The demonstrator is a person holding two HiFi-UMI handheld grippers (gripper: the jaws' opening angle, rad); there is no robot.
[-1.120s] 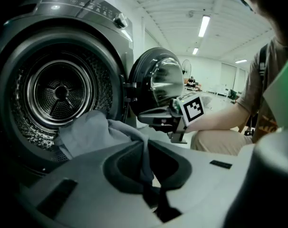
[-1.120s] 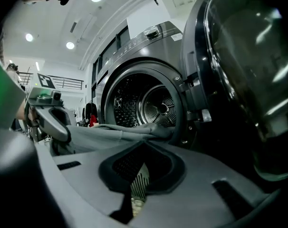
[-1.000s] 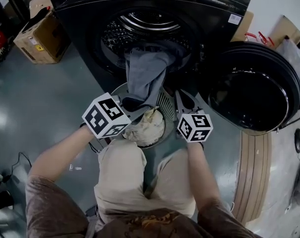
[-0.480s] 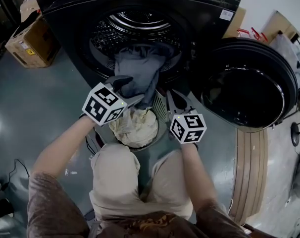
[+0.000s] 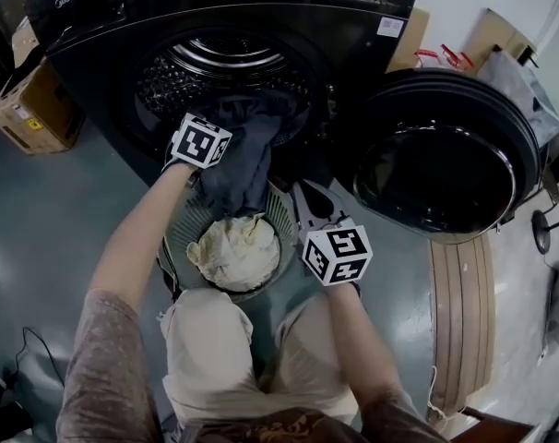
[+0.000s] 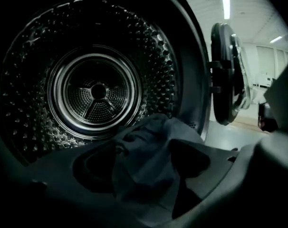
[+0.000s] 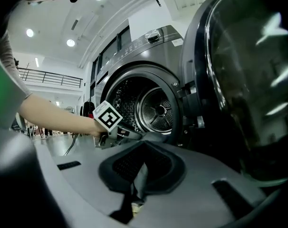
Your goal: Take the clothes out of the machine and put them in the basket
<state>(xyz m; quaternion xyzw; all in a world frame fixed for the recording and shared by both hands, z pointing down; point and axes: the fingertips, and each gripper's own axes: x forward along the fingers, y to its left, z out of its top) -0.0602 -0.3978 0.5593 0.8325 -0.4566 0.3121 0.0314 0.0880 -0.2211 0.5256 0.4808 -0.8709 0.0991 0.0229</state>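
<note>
Left gripper (image 6: 145, 159) gone from basket (image 5: 181, 227) up to the washer (image 5: 215, 58) mouth, jaws just opened.
It brackets the grey garment (image 5: 243, 169) hanging over the door lip, spread wide, pads not pressing. Right gripper (image 7: 140, 172) pinches a strip of that cloth above the basket, where cream laundry (image 5: 233, 252) lies. I judge a re-grasp in hand: next, close left on the bunch and pull clear.
</note>
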